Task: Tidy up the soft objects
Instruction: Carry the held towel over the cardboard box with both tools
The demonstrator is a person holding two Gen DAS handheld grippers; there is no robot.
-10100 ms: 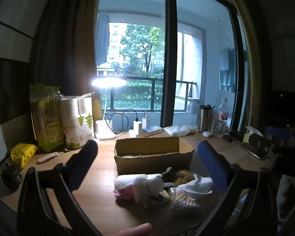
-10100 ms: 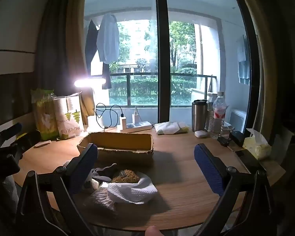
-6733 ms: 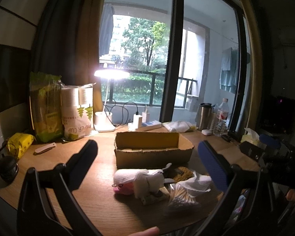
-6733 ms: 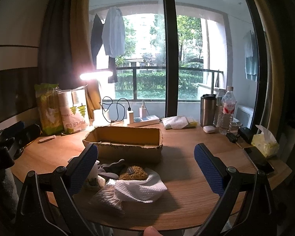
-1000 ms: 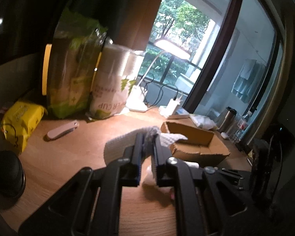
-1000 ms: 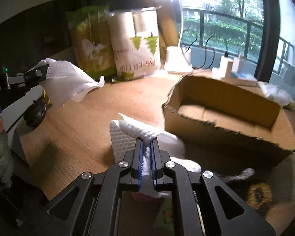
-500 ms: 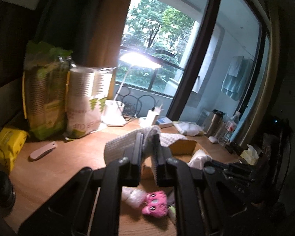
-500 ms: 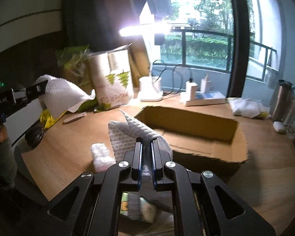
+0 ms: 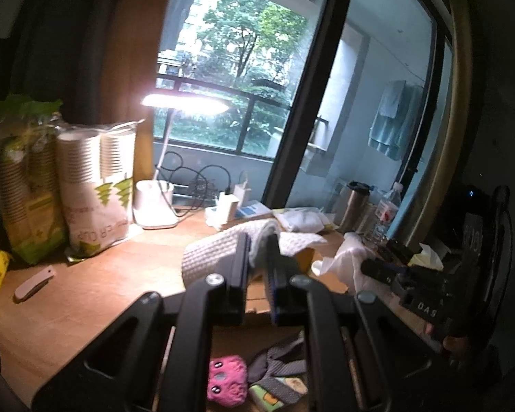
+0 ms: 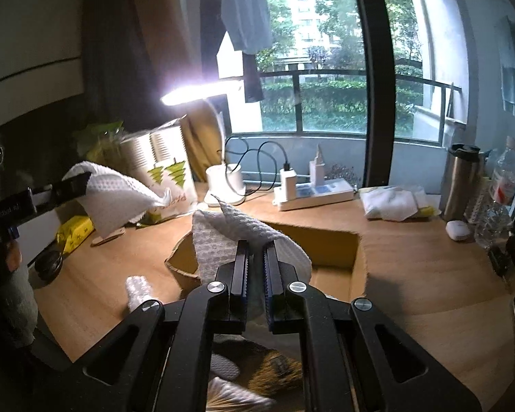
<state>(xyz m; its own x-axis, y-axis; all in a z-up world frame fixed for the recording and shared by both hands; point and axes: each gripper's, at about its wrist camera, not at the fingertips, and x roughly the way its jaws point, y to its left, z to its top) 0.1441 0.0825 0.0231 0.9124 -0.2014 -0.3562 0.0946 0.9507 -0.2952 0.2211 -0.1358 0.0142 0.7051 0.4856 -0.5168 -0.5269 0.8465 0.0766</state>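
My left gripper (image 9: 257, 250) is shut on a white waffle cloth (image 9: 206, 257) and holds it up over the wooden table. From the right wrist view, the left gripper (image 10: 68, 185) is at the left with that cloth (image 10: 120, 202) hanging from it. My right gripper (image 10: 255, 250) is shut on a second white waffle cloth (image 10: 219, 237), held above the near left corner of the open cardboard box (image 10: 329, 243). Under the grippers lie a pink plush toy (image 9: 226, 381), a grey knitted piece (image 9: 278, 367), a white fluffy item (image 10: 137, 292) and a brown fuzzy item (image 10: 278, 367).
A lit desk lamp (image 10: 223, 178), packs of paper cups (image 9: 96, 185) and a power strip (image 10: 312, 192) stand along the window side. A steel flask (image 10: 460, 178), a water bottle (image 10: 501, 178) and a folded white cloth (image 10: 391, 202) sit at the back right. A yellow pack (image 10: 73, 228) lies at the left.
Both grippers have risen with their cloths and swung toward the box. The pink toy and grey piece now show below the left gripper.
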